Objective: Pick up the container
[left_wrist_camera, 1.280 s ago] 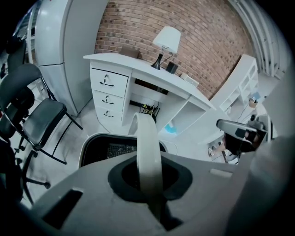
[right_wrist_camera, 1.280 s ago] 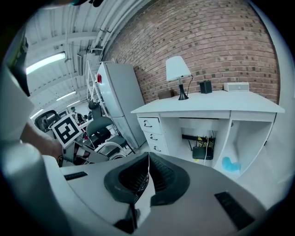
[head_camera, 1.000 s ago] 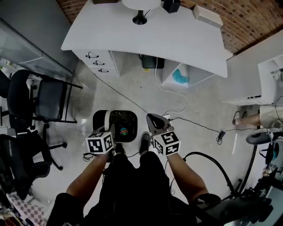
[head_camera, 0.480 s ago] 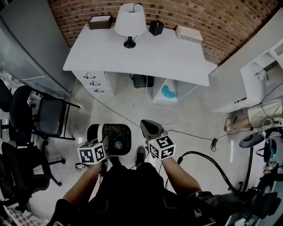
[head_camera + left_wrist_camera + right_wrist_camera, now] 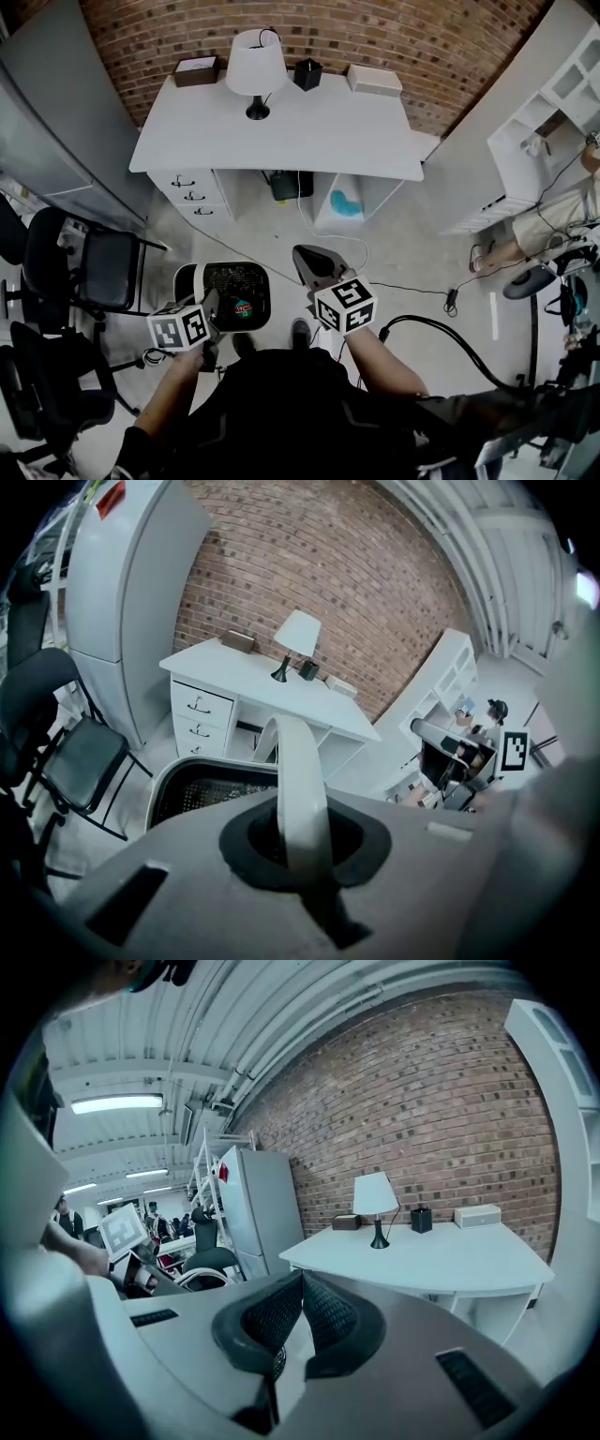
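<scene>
Where the left gripper (image 5: 208,307) clamps the white handle (image 5: 300,780), the container (image 5: 230,292) sits directly ahead; the right gripper (image 5: 314,267), clenched empty, lies alongside, apart.

container (image 5: 187,281): smooth white plastic, dark mesh inside; wall (image 5: 422,47): rough brick; desk (image 5: 309,131): smooth matt white

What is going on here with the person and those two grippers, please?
A person stands facing a white desk, a gripper in each hand. The left gripper is shut on the white handle of the container, which hangs beneath it, apparently clear of the floor. The right gripper is shut and holds nothing.
</scene>
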The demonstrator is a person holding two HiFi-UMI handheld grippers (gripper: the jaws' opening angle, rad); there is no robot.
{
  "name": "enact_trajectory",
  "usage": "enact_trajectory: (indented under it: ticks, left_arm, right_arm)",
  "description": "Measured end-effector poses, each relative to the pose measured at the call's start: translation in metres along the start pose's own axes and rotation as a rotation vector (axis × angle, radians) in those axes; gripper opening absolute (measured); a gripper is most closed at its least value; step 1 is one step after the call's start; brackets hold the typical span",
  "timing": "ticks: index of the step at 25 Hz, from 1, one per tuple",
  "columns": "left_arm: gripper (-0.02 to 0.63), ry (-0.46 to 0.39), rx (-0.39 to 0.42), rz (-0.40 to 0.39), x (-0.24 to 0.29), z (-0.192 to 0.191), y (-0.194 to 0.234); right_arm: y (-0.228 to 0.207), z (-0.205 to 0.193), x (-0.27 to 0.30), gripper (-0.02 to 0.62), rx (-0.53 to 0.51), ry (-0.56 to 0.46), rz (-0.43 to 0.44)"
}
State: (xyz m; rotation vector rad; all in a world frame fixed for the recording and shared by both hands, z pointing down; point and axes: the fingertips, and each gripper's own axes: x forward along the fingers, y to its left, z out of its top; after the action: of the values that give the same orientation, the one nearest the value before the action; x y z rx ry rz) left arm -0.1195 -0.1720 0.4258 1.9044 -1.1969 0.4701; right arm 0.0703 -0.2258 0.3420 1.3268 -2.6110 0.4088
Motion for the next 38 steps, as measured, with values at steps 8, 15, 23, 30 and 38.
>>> enact_trajectory:
  ticks: [8,15,23,30,38]
  left_arm:
    - [0.011,-0.006,0.020,-0.018,-0.008,0.014,-0.010]
    - [0.011,0.030,0.035,-0.041,-0.002,0.014,-0.018]
    - [0.011,0.025,0.032,-0.042,0.000,0.019,-0.022]
    - [0.011,0.023,0.030,-0.031,0.001,0.022,-0.020]
    - [0.011,0.006,0.007,-0.022,0.001,0.024,-0.018]
  right_arm:
    - [0.003,0.026,-0.001,0.006,-0.034,-0.065,-0.018]
    - [-0.003,0.034,-0.005,0.006,-0.024,-0.079,-0.022]
    - [-0.013,0.041,-0.007,0.006,-0.022,-0.090,-0.044]
    - [-0.017,0.043,-0.009,0.006,-0.036,-0.095,-0.050]
    - [-0.023,0.044,-0.010,0.006,-0.039,-0.094,-0.053]
